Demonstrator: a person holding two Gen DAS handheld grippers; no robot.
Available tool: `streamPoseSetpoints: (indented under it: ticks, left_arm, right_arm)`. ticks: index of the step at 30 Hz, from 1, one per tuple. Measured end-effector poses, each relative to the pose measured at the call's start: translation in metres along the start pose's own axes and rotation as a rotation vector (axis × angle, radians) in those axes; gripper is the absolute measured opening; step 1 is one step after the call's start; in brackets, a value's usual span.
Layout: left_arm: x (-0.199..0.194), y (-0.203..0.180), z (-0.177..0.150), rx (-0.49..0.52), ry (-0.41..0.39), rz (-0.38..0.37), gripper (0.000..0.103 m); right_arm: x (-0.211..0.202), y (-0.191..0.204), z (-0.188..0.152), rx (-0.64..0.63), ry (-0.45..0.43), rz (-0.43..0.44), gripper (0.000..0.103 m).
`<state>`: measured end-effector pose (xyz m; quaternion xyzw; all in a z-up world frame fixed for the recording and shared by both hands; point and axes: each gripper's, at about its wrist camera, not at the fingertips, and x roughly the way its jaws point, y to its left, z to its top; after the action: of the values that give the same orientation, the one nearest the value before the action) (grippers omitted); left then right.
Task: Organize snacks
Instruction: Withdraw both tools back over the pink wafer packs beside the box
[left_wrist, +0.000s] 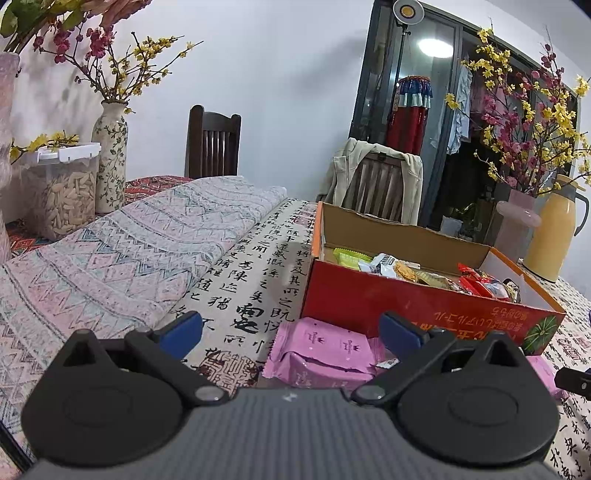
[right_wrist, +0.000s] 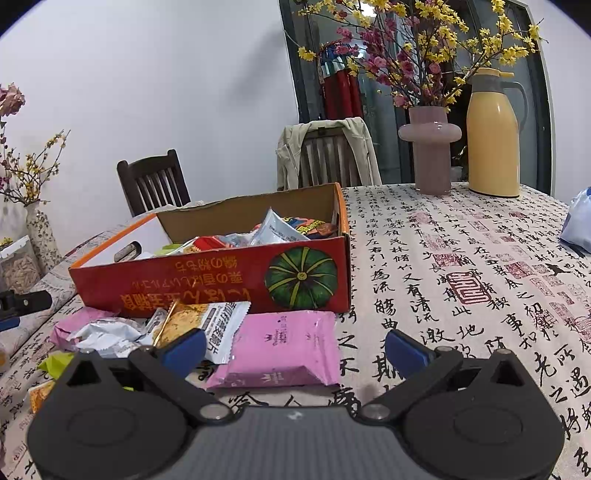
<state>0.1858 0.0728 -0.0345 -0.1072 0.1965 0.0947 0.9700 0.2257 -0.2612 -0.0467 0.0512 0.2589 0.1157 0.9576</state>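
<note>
My right tool (right_wrist: 293, 352) and left tool (left_wrist: 290, 334) both gape empty. Pink packets (right_wrist: 284, 347) and a loose pile (right_wrist: 122, 332) still lie on the desk; beyond, the red box (right_wrist: 221, 280) is part-filled.

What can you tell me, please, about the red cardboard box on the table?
The red cardboard box is an open, lidless carton with orange-edged rims, plain brown inside walls and a hand-hole cut in one end. Its long side shows yellow print, upside down in both views, and a green pumpkin picture. It sits flat on the calligraphy tablecloth, partly filled with mixed wrapped snacks. A pink packet lies in front of it; neither gripper touches it.
</note>
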Motion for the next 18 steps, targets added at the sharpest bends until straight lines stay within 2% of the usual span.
streamPoseSetpoints:
  ticks: [18]
  left_arm:
    - [0.0005,0.0092,0.0008,-0.054,0.001,-0.015,0.103]
  right_arm:
    - [-0.0005,0.0002,-0.001,0.009,0.003,-0.025,0.103]
